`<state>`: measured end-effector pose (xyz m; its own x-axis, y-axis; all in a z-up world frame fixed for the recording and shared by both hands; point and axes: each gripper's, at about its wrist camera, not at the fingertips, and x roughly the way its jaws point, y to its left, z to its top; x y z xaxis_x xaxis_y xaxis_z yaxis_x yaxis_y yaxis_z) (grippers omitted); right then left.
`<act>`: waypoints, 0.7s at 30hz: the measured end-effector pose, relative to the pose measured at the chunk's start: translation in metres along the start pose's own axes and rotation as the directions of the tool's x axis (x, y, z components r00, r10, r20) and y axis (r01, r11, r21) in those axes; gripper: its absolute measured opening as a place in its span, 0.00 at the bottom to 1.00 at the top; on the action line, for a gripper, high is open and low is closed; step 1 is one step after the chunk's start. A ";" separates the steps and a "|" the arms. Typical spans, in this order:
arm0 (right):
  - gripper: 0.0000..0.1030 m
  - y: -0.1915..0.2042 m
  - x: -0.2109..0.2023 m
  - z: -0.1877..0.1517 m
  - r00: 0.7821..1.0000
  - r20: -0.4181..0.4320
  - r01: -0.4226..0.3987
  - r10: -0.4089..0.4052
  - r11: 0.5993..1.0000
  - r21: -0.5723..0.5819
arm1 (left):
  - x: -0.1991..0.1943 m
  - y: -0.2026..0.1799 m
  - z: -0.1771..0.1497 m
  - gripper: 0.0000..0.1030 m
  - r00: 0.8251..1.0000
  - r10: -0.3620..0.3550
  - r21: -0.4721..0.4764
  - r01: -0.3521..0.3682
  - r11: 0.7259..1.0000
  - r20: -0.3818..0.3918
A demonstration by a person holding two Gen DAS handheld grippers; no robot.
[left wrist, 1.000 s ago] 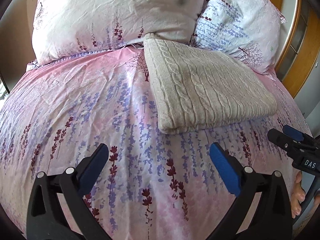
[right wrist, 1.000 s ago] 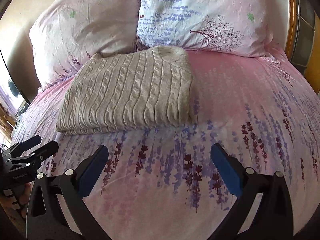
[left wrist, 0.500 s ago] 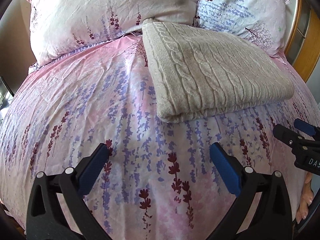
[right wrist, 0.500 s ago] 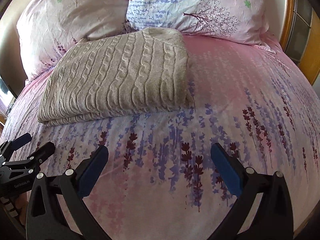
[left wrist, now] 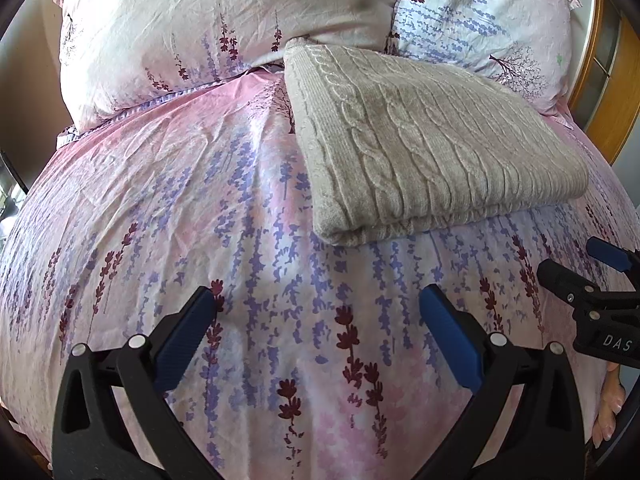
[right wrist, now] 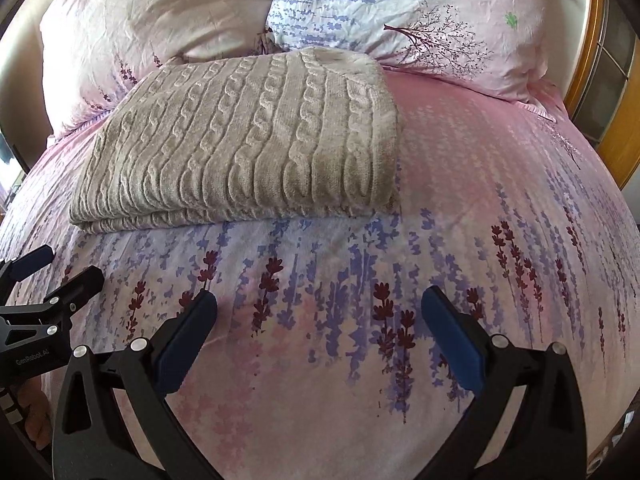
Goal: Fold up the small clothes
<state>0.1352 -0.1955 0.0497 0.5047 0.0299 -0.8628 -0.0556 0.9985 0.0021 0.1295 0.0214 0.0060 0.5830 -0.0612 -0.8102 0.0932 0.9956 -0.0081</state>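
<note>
A beige cable-knit sweater (left wrist: 424,140) lies folded into a neat rectangle on the pink floral bed cover (left wrist: 160,208), its far edge against the pillows. It also shows in the right wrist view (right wrist: 248,136). My left gripper (left wrist: 318,320) is open and empty, a short way in front of the sweater's near left corner. My right gripper (right wrist: 318,320) is open and empty, in front of the sweater's near right part. Each gripper shows at the edge of the other's view: the right gripper (left wrist: 584,276), the left gripper (right wrist: 48,276).
Two floral pillows (left wrist: 224,20) (left wrist: 492,12) stand behind the sweater at the head of the bed. A wooden frame (left wrist: 612,92) runs along the right side. The bed cover (right wrist: 500,208) lies bare to the right of the sweater.
Both grippers have moved forward toward the sweater, which now looks larger and closer in both views. Both stay open. The sweater has not moved.
</note>
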 end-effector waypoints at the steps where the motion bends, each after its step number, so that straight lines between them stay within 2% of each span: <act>1: 0.99 0.001 0.000 0.000 1.000 0.001 0.002 -0.002 1.000 -0.003 | 0.000 0.000 0.000 0.98 1.000 0.000 0.001 0.000 1.000 0.000; 21: 0.99 0.000 0.000 0.000 1.000 -0.001 -0.002 0.002 1.000 -0.005 | 0.001 0.000 0.000 0.98 1.000 0.000 0.000 0.000 1.000 0.001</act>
<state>0.1356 -0.1954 0.0500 0.5041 0.0321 -0.8631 -0.0607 0.9982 0.0016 0.1301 0.0215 0.0056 0.5840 -0.0609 -0.8094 0.0928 0.9956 -0.0079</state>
